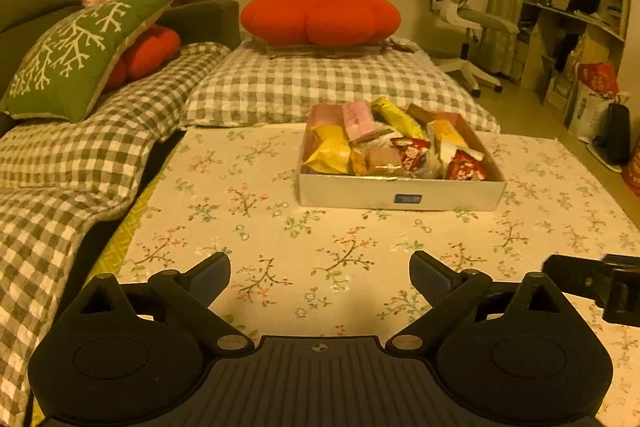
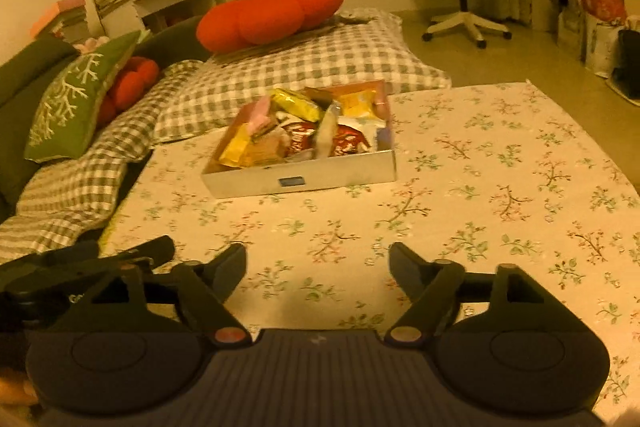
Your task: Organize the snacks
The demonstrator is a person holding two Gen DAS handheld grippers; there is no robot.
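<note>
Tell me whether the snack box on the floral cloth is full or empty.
Full: the white box is heaped with wrapped snacks, several standing above its rim.

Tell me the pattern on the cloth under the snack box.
Cream cloth with small floral sprigs, clearest in the left wrist view.

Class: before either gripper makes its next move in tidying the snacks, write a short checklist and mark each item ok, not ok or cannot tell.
1. Left gripper jaws open, nothing held: ok.
2. Right gripper jaws open, nothing held: ok.
3. Snacks all inside the box: ok.
4. Cloth between grippers and box free of loose packets: ok.
5. Snacks sorted by kind: not ok, they lie jumbled.
6. Box bottom fully packed: cannot tell.
</note>
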